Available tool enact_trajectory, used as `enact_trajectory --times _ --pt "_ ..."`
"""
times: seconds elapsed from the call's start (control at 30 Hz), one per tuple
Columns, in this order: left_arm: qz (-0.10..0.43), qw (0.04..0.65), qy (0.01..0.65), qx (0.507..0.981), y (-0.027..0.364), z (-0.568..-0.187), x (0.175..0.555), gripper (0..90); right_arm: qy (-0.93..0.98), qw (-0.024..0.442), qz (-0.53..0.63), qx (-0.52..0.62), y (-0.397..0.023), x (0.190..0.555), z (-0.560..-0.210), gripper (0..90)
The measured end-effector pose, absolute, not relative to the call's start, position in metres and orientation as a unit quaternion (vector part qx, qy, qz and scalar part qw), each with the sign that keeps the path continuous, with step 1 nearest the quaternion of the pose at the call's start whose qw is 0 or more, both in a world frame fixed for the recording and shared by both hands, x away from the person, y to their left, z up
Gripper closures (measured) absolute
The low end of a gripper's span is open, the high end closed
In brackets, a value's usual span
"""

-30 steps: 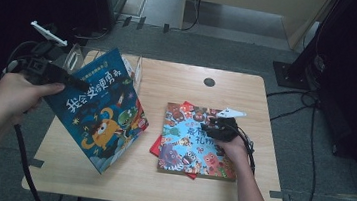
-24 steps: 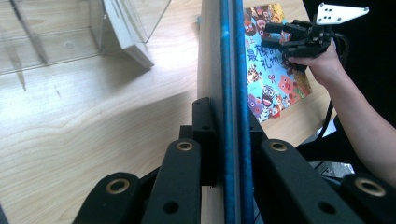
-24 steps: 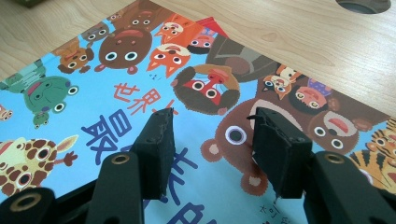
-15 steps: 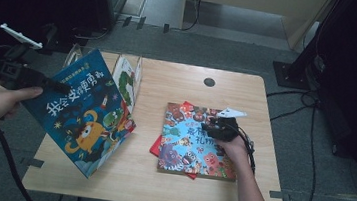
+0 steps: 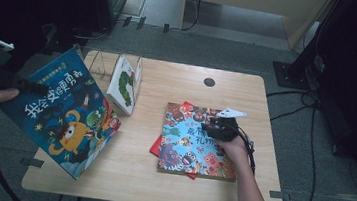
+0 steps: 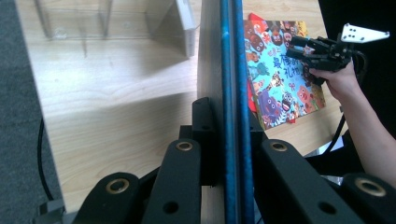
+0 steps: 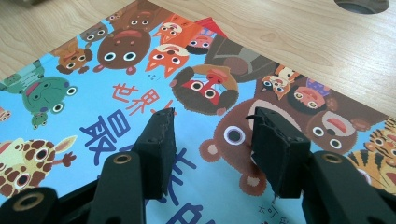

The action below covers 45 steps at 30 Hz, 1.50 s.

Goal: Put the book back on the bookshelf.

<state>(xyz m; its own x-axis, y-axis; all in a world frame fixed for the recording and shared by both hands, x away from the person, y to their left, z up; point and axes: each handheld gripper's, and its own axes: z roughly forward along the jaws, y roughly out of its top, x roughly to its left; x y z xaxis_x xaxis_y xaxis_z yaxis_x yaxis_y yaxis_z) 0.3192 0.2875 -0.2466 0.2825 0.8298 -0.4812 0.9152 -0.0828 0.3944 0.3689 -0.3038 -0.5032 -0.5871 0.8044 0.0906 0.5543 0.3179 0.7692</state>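
Observation:
My left gripper (image 5: 31,85) is shut on the upper edge of a blue picture book (image 5: 64,118) with an orange monster on its cover, held tilted past the table's left edge. In the left gripper view that blue book (image 6: 231,70) stands edge-on between the jaws of the left gripper (image 6: 229,112). A picture book with cartoon animals (image 5: 189,144) lies flat on the table's right half. My right gripper (image 5: 209,129) rests over its upper right part. In the right gripper view the right gripper (image 7: 212,126) is open just above the animal cover (image 7: 93,88), nothing between its pads.
A red book (image 5: 155,149) sticks out from under the animal book. At the back left a clear stand (image 5: 101,62) holds a white book with a green picture (image 5: 125,82), leaning. The wooden table (image 5: 157,189) has a round cable hole (image 5: 209,82). Dark equipment and cables surround the table.
My left hand has carried the blue book leftward, so more of it now hangs off the table's left edge. The right gripper has stayed on the animal book.

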Motion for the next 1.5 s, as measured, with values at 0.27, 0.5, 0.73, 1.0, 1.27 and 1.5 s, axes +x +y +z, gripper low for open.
enact_trajectory --times 0.27,0.5,0.73,1.0,1.27,1.5 --pt "-0.056 0.323 0.627 0.707 0.314 -0.25 0.317 83.5 0.797 0.158 0.398 0.425 -0.304 0.369 -0.503 49.6" --pt "-0.054 0.327 0.644 0.689 0.327 -0.253 0.32 83.5 0.8 0.161 0.396 0.422 -0.303 0.369 -0.503 49.7" --pt "-0.042 0.33 0.665 0.668 0.344 -0.251 0.323 83.2 0.805 0.172 0.388 0.415 -0.301 0.368 -0.503 49.7" --pt "-0.025 0.334 0.684 0.648 0.355 -0.251 0.337 83.2 0.805 0.175 0.387 0.416 -0.301 0.369 -0.503 49.7" --pt "-0.004 0.328 0.693 0.642 0.355 -0.247 0.349 83.2 0.804 0.174 0.388 0.415 -0.301 0.369 -0.503 50.1" --pt "0.005 0.331 0.701 0.632 0.358 -0.247 0.355 83.0 0.805 0.174 0.387 0.415 -0.301 0.369 -0.503 50.1"
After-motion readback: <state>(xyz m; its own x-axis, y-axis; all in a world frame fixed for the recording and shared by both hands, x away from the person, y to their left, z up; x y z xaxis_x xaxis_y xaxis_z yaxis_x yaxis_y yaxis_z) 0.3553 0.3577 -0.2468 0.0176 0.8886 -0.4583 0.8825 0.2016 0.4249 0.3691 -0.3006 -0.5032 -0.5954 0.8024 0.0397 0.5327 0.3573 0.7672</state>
